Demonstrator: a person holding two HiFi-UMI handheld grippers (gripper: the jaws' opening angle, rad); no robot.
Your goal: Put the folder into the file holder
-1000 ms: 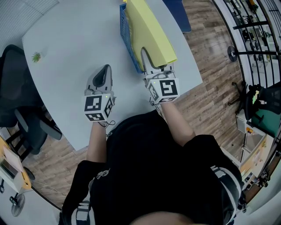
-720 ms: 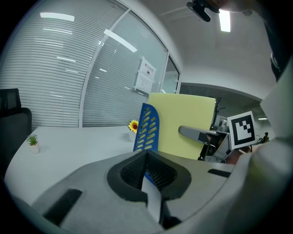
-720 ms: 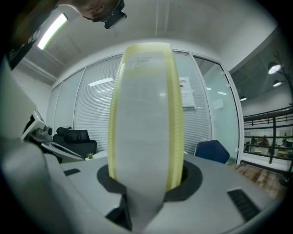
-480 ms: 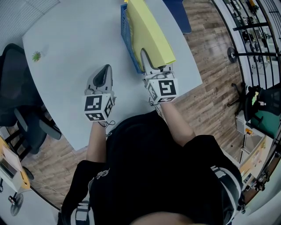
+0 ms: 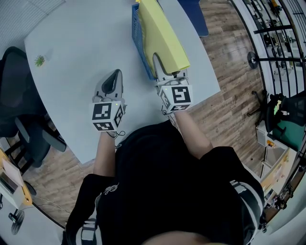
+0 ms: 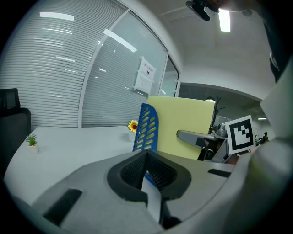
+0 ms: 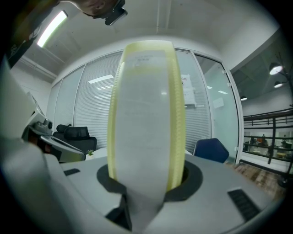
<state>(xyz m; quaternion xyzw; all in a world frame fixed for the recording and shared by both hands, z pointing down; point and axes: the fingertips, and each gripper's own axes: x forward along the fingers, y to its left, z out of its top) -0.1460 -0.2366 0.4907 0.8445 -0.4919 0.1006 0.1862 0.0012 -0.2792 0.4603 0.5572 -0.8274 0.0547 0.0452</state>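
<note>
A thick yellow folder (image 5: 162,33) stands on edge, tilted, against the right side of the blue slotted file holder (image 5: 137,40) at the far side of the pale table (image 5: 76,43). Its lower edge is hidden, so I cannot tell whether it sits inside a slot. My right gripper (image 5: 165,72) is shut on the folder's near end. In the right gripper view the folder's spine (image 7: 146,114) fills the gap between the jaws (image 7: 146,183). My left gripper (image 5: 114,79) hovers over bare table to the left, shut and holding nothing. The left gripper view shows its jaws (image 6: 149,173) meeting, with the file holder (image 6: 146,128) and folder (image 6: 187,123) beyond.
A tiny potted plant (image 5: 39,61) sits at the table's left corner and a small sunflower (image 6: 132,125) stands beyond the holder. A black office chair (image 5: 19,110) is at the left and a blue chair (image 5: 193,14) behind the table. The table edge runs just right of my right gripper.
The right gripper and the folder have crept very slightly to the left. The left gripper has stayed in place.
</note>
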